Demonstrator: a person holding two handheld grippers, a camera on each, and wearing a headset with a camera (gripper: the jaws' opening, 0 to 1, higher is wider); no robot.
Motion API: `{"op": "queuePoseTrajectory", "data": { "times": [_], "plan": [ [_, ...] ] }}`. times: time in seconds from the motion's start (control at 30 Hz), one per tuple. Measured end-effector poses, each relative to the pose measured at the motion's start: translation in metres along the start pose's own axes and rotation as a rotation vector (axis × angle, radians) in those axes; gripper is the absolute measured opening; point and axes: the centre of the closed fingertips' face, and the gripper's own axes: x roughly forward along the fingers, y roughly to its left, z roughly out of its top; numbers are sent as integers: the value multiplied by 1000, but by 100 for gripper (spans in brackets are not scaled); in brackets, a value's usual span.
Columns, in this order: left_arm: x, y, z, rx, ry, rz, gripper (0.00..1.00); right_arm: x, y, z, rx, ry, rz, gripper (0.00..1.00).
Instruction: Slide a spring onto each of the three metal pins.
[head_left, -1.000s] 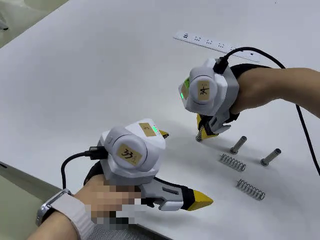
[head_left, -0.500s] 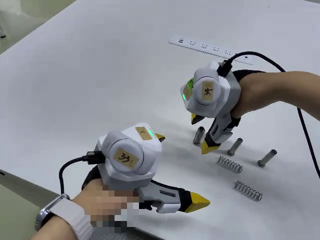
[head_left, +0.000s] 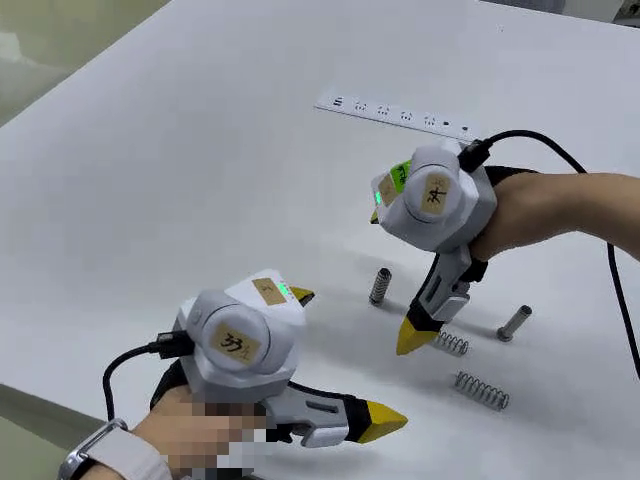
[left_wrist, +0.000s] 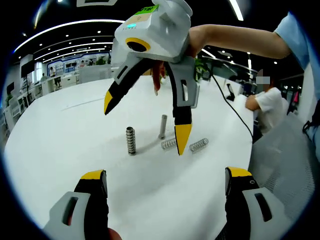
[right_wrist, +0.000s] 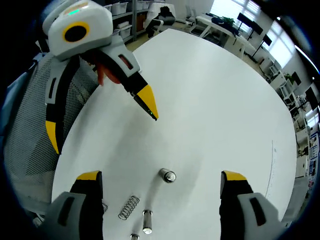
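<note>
The white table (head_left: 200, 150) is matt, wide and almost bare. A white power strip (head_left: 400, 113) lies flat near its far side, and beyond the left edge there is a pale green floor (head_left: 60, 40). In the left gripper view the room behind is a big open office with long light strips (left_wrist: 75, 25) on a dark ceiling. A person in a white shirt (left_wrist: 265, 102) sits at the edge of the table. In the right gripper view there are bright windows (right_wrist: 235, 15) and more desks behind the table, and a grey mesh chair (right_wrist: 30, 135) stands beside its near edge.

One pin (head_left: 380, 287) stands upright on the table with a spring around it, between the two grippers. In the right gripper view two bare pins (right_wrist: 146, 222) lie close together. In the head view one of them lies on its side, further right. Two loose springs lie flat near it. The first spring (head_left: 452, 344) is just beside the lower yellow tip of the right gripper (left_wrist: 145, 122), and the second spring (head_left: 481, 390) is a little nearer to the person.

The right gripper points down over the first spring, its jaws wide apart and holding nothing. The left gripper (head_left: 343, 358) is low over the near part of the table, its jaws also wide apart and empty. A black cable (head_left: 560, 150) leaves the right gripper.
</note>
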Motion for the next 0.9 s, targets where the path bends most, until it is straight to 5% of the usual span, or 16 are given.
{"op": "queuePoseTrajectory", "data": {
  "times": [0.43,0.9],
  "plan": [
    [2,-8,-1,-3,13,-30,100,-23,14,-4,122,-128,-62,99],
    [3,-10,-1,9,19,-35,100,-52,40,-39,278,-218,-160,99]
  ]
}}
